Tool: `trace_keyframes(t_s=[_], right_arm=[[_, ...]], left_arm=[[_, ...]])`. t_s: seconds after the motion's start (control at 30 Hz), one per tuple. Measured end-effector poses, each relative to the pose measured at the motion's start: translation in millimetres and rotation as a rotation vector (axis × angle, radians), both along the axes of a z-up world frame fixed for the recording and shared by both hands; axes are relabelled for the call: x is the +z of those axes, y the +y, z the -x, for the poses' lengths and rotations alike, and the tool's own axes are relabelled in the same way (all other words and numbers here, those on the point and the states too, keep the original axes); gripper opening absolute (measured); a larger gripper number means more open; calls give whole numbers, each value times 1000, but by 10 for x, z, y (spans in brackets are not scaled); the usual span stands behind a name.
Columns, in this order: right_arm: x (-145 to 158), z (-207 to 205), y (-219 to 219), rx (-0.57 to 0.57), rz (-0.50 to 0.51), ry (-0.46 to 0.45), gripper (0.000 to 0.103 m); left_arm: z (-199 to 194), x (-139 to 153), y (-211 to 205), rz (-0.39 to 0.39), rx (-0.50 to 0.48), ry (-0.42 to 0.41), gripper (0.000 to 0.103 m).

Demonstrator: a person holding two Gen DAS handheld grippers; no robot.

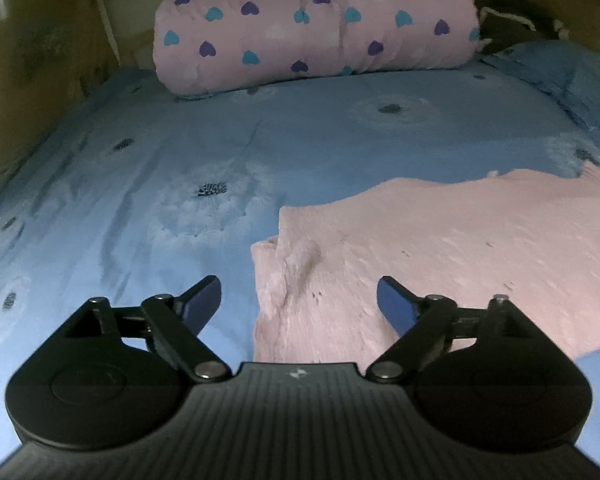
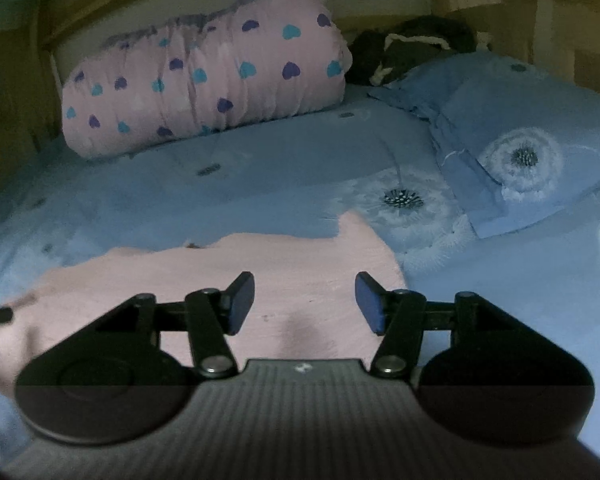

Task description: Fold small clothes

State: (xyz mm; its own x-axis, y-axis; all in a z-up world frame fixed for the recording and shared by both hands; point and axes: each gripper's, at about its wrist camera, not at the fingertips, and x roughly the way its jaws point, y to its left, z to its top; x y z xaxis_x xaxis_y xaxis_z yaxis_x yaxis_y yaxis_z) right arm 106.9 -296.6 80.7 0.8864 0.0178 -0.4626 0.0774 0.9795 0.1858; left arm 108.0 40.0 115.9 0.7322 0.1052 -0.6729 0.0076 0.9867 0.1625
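Pink fleece garment (image 1: pixel 440 264) is spread on the blue bedsheet (image 1: pixel 140 184); left gripper (image 1: pixel 299 300) and right gripper (image 2: pixel 305 304) are held apart above it.

My bed (image 1: pixel 140 184), in a blue dandelion-print sheet, carries a pink fuzzy garment (image 1: pixel 440 256) lying flat near me, a rolled heart-print quilt (image 1: pixel 312 28) at the far end, and a matching blue pillow (image 2: pixel 532 136).

Bed stuff, nothing fancy

Blue dandelion-print bedsheet (image 1: pixel 260 140), rolled pink heart-print quilt (image 1: pixel 312 24) at the headboard end, matching blue pillow (image 2: pixel 532 152), dark bundle (image 2: pixel 412 44) behind it.
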Motion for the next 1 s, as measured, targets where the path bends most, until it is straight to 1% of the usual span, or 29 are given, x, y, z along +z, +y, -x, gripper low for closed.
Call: trace_keyframes(t_s=[0.03, 0.2, 0.33, 0.57, 0.67, 0.77, 0.9, 1.0], right_arm=[[15, 53, 13, -2, -19, -2, 58], [11, 318, 69, -4, -76, 18, 58], [-53, 570, 45, -30, -111, 43, 58], [-260, 857, -40, -99, -159, 99, 58], [-347, 882, -52, -111, -201, 106, 58], [-438, 838, -31, -120, -234, 127, 58], [-559, 770, -22, -152, -299, 121, 58], [-662, 723, -38, -179, -351, 108, 60]], left_arm=[[60, 23, -8, 7, -3, 1, 93], [250, 32, -16, 45, -26, 15, 94], [307, -108, -3, 38, -30, 36, 95], [276, -353, 125, 75, -15, 78, 95], [239, -442, 161, 95, -12, 99, 95], [188, -523, 180, 96, -2, 130, 95], [193, -536, 165, 82, -14, 123, 95], [188, -548, 155, 72, -20, 122, 96]])
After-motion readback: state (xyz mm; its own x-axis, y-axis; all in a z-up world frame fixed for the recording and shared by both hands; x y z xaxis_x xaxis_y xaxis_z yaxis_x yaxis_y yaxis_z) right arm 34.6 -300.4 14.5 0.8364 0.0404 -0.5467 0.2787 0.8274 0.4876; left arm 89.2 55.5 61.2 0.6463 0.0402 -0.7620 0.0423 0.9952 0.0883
